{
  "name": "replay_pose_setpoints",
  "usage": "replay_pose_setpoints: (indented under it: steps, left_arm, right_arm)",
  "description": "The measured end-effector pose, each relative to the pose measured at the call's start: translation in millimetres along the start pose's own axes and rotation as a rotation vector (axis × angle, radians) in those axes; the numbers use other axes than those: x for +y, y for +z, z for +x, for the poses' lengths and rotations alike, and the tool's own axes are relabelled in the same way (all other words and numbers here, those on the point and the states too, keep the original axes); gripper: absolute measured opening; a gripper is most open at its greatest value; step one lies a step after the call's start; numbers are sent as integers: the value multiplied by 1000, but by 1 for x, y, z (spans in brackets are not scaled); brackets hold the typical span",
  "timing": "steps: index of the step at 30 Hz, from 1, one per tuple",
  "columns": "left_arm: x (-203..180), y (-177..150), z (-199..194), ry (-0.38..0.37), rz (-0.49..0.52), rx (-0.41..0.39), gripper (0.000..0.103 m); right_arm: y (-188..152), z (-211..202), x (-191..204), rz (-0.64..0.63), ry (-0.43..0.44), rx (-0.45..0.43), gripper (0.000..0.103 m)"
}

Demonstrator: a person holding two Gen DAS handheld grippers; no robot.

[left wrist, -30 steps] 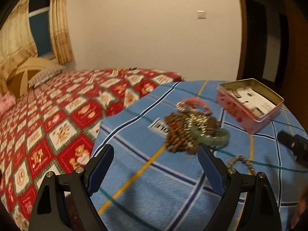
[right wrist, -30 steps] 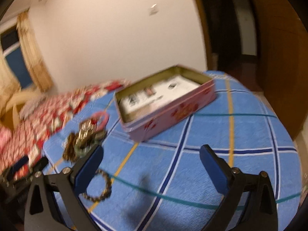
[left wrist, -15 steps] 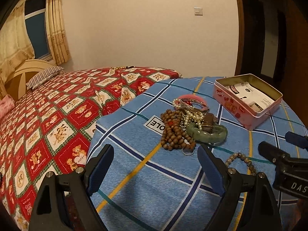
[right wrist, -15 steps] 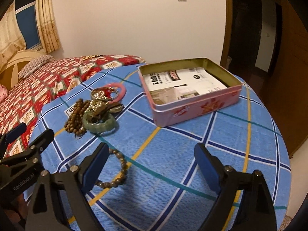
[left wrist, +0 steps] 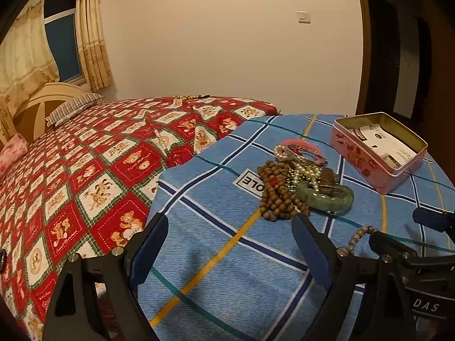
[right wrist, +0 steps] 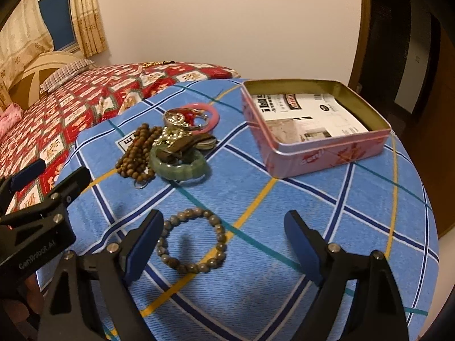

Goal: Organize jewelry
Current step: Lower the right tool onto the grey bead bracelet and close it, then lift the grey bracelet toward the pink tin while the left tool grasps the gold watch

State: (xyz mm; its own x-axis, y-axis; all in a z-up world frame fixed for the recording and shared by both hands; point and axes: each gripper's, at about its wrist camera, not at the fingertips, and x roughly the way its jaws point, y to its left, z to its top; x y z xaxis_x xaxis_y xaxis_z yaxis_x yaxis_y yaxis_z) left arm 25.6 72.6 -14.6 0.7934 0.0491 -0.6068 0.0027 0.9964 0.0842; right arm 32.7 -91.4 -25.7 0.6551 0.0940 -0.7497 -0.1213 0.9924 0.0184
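A grey bead bracelet [right wrist: 219, 237] lies alone on the blue checked tablecloth [right wrist: 355, 227]. My right gripper [right wrist: 223, 221] hovers over it with its jaws closing. The bracelet sits between the fingers, close to the left one, and no pad touches it. Farther back is a jewelry pile: a green bangle [right wrist: 182, 170], brown wooden beads [right wrist: 136, 156], a pink bangle [right wrist: 213, 116] and shiny metal pieces. My left gripper [left wrist: 229, 224] stands open and empty just short of the pile's brown beads [left wrist: 275, 196]. An open pink tin [right wrist: 327, 159] holds printed paper.
The round table's edge drops off on the right and near sides. A bed with a red patterned quilt [left wrist: 85, 170] lies left of the table. My left gripper [right wrist: 54, 176] shows at the left of the right wrist view, and my right gripper [left wrist: 398, 227] at the right of the left wrist view.
My right gripper has swung left from facing the tin and levelled out; the grey bracelet now lies between its fingers. Its jaws have narrowed a little. The left gripper has stayed put.
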Motion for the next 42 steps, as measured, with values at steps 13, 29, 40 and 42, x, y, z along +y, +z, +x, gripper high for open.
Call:
replay_pose_setpoints:
  steps: [13,29,40,42]
  left_arm:
    - [7,1,2,-5,-10,8,89]
    - [-18,15,0,-231,-6,16,88]
    - [-72,51,51,-327,49,110,50]
    - [-78,49,65,-329,62,154,49]
  right_arm:
    - [-8,27,27,-138,46,120,64]
    - [5,-17,-50,107,195,-83,12]
    - [9,-28,-71,164,194,-166,12]
    - [8,-31,-75,176,216,-186,12]
